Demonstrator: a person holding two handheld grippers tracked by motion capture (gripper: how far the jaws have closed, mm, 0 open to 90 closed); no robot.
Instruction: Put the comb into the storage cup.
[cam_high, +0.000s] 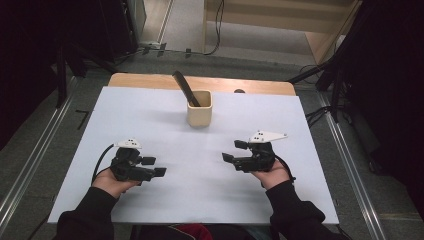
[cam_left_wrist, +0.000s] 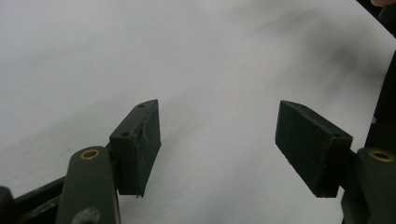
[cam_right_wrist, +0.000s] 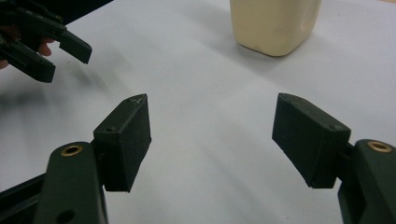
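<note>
High view: comb (cam_high: 185, 87) in cup (cam_high: 200, 114), leaning upper-left.

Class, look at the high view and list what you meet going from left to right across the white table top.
Left gripper, jaws open and empty → cream square cup with a black comb leaning in it, farther back → right gripper, jaws open and empty. All are over the white table top.

A cream cup (cam_high: 199, 114) with squarish, rounded sides stands upright on the bench's far middle. A dark comb (cam_high: 186, 88), or so it looks from here, leans out of it, tilted back and left, its lower end inside the cup.
</note>
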